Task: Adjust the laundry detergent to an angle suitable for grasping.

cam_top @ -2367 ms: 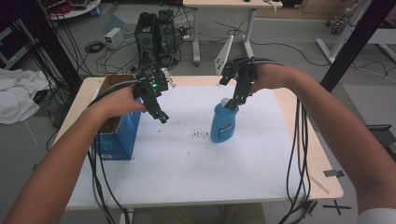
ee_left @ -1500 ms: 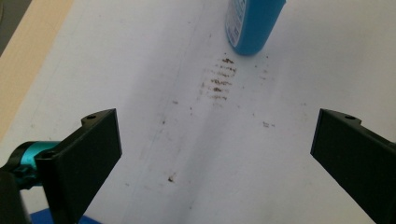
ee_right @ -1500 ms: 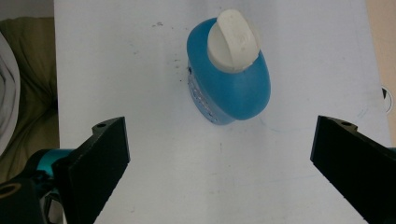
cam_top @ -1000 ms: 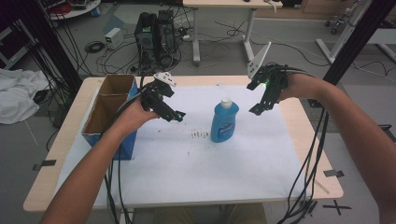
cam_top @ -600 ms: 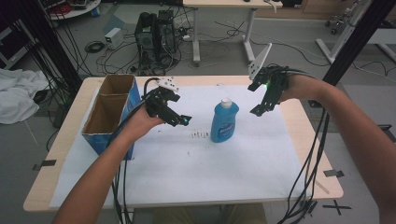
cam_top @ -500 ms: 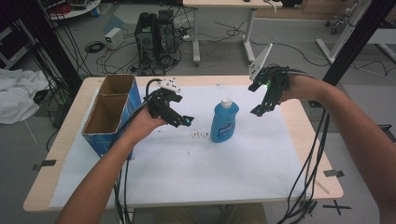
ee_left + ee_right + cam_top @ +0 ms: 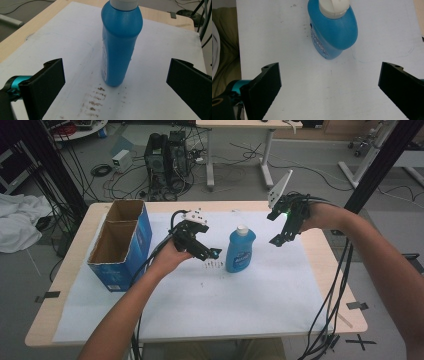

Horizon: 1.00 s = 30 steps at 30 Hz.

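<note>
Left hand-held gripper (image 7: 207, 251): jaws spread wide, nothing between them, held low and just beside the blue bottle (image 7: 240, 251) on its box side. In the left gripper view the bottle (image 7: 120, 42) stands ahead, centred in the gap between the jaws, not touched by either. Judgement: the step in hand is the approach to grasp the bottle; the next move calls for a short advance until the jaws flank the body, then closure across its narrow faces, below the white cap (image 7: 242, 229).

Right hand-held gripper (image 7: 280, 239): jaws likewise apart and empty, raised above the surface (image 7: 270, 295), near the bottle on its far side from the box. The right gripper view looks down on the bottle (image 7: 333, 32), which lies beyond the jaw gap.

The bottle stands upright near the middle of the surface, with a patch of brown specks (image 7: 214, 265) at its foot. The open cardboard box (image 7: 120, 245) stands well apart from the bottle, past the left hand.
</note>
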{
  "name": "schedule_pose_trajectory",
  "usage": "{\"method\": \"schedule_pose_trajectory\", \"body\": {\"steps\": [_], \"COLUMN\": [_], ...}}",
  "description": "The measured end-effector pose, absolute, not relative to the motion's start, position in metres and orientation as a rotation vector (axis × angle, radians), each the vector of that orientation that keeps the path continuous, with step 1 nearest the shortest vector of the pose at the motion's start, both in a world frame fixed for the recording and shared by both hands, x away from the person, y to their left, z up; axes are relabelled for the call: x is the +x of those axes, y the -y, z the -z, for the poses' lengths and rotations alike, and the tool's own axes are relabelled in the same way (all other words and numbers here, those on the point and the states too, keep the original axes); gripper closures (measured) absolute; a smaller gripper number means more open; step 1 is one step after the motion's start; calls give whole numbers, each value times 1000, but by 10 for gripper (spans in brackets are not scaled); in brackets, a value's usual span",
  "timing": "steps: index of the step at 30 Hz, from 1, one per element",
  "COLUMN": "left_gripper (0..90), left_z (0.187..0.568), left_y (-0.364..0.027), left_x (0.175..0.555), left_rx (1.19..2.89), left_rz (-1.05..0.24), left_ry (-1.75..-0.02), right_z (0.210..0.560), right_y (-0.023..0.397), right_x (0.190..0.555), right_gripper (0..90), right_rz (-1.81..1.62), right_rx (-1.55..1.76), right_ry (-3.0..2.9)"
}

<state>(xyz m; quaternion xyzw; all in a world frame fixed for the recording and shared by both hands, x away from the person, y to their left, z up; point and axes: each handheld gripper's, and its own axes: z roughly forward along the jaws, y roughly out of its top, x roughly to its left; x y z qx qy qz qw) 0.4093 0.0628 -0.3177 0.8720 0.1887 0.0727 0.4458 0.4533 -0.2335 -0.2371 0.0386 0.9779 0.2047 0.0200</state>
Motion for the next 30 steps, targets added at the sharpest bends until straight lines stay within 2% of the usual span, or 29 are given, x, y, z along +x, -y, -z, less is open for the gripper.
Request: {"method": "schedule_pose_trajectory", "body": {"steps": [30], "left_gripper": [17], "left_z": [357], "left_y": [-18], "left_x": [419], "left_rx": [2039], "left_rz": [-151], "left_ry": [-495], "right_z": [238], "right_y": [234], "right_x": [453], "right_gripper": [35], "right_rz": [-648], "right_rx": [138], "right_ry": [-3028]}}
